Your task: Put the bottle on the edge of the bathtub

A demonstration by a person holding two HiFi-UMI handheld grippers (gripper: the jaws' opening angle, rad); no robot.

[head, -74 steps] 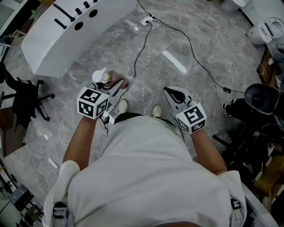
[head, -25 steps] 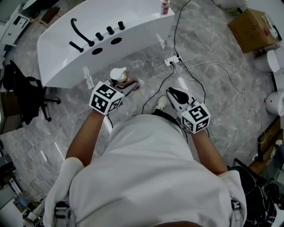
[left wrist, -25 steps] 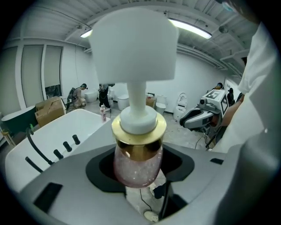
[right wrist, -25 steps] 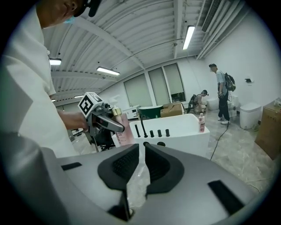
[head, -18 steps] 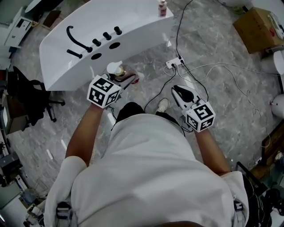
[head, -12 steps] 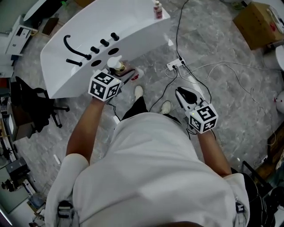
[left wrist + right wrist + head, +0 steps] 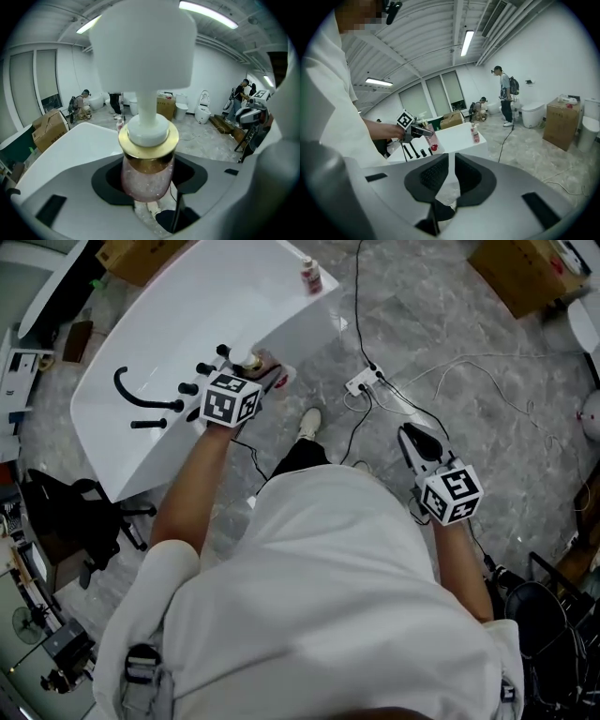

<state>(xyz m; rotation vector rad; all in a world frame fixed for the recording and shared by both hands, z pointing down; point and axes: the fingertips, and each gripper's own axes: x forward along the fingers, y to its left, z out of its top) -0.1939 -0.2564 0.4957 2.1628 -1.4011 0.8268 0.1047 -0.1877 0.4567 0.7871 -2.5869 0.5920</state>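
A: Where is the bottle being carried at this moment?

B: The left gripper (image 7: 262, 369) is holding the bottle (image 7: 147, 176) by its pink body. Its jaws are standing wide, one on each side of the body, under the gold collar. In the head view this is in the upper middle-left of the frame, over the near edge of the white bathtub (image 7: 178, 315), just beside the black faucet (image 7: 131, 390).

A: Why is it gripping so low on the body?

B: I think the pump head is staying free and upright this way, so the base can meet the flat rim first. I cannot tell if the base is touching the rim already.

A: And the other one?

B: The right gripper (image 7: 419, 442) is hanging at the right of the frame, over the floor (image 7: 487, 381), well apart from the tub. Its jaws are almost together and holding nothing; it is probably just staying out of the way.

A: Is anything occupying the rim?

B: A small bottle (image 7: 310, 276) is standing at the far corner, at the top of the frame.
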